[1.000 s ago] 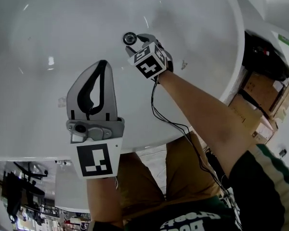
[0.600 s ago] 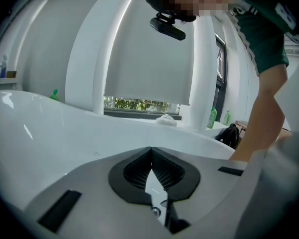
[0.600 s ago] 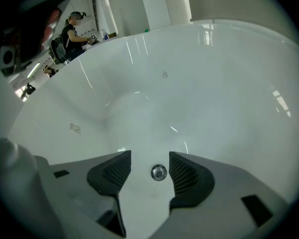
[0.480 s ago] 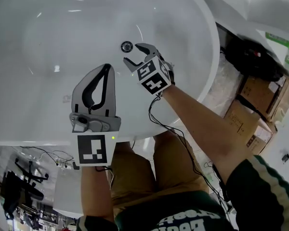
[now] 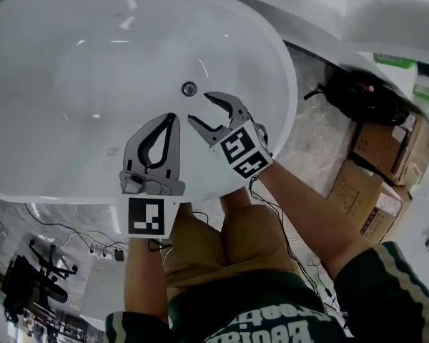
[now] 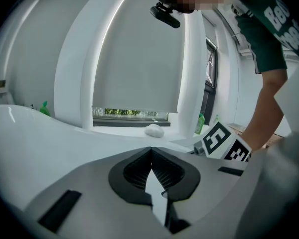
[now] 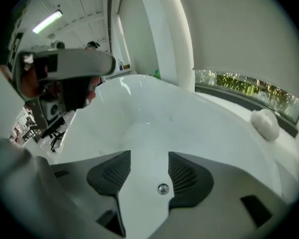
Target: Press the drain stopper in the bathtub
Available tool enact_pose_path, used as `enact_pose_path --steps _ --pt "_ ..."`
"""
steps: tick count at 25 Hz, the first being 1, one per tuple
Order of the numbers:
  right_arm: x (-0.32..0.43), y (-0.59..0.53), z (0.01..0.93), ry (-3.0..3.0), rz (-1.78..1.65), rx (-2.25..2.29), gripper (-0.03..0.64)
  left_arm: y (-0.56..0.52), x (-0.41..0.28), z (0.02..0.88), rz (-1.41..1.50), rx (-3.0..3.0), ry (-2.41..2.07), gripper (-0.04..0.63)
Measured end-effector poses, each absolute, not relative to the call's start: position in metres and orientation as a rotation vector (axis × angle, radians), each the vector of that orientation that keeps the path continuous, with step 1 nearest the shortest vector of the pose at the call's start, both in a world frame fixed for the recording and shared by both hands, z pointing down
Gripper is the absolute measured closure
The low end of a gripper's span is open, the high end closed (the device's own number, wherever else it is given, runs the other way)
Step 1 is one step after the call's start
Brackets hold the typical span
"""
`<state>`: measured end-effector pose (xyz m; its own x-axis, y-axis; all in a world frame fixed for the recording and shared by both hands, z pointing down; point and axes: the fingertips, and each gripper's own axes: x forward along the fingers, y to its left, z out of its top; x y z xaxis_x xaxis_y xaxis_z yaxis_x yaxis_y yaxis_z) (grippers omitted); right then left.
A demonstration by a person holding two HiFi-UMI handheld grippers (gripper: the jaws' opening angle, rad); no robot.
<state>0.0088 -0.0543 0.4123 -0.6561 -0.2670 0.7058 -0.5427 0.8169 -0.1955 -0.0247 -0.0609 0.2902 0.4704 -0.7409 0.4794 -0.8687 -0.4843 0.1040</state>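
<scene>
The right gripper (image 7: 148,164) has its jaws wide apart, having just been opening, and they grip nothing. In the right gripper view the drain stopper (image 7: 163,188) shows through the gap between them, but it lies well below on the floor of the bathtub (image 7: 154,108), clear of both jaws. The left gripper (image 6: 150,151) has its jaws together, tips meeting, with nothing clamped. In the head view the right gripper (image 5: 200,107) hangs over the tub with the drain stopper (image 5: 189,88), a small round metal disc, just beyond its tips. The left gripper (image 5: 171,118) is just beside it on the person's left, also over the white bathtub (image 5: 93,63), and both point towards the drain. The marker cube (image 5: 243,148) on the right gripper faces up, and a thin cable (image 5: 272,206) trails from it along the forearm. Beyond the tub's far rim, the left gripper view shows a ledge (image 6: 114,128) under a window. On it lie a white rounded lump (image 6: 153,130) and a green bottle (image 6: 200,123). To the right of the tub in the head view, cardboard boxes (image 5: 382,145) stand on the floor, near a dark bundle (image 5: 357,95), perhaps a bag, though it is too small to tell.
</scene>
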Motion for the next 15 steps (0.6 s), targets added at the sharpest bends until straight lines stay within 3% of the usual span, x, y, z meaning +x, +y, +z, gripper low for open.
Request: enact_pose_path --steps 15 --pt "0.035 -0.036 0.186 -2.541 0.31 0.427 0.384 -0.045 0.006 0.143 0.56 2.472 -1.398 0.586"
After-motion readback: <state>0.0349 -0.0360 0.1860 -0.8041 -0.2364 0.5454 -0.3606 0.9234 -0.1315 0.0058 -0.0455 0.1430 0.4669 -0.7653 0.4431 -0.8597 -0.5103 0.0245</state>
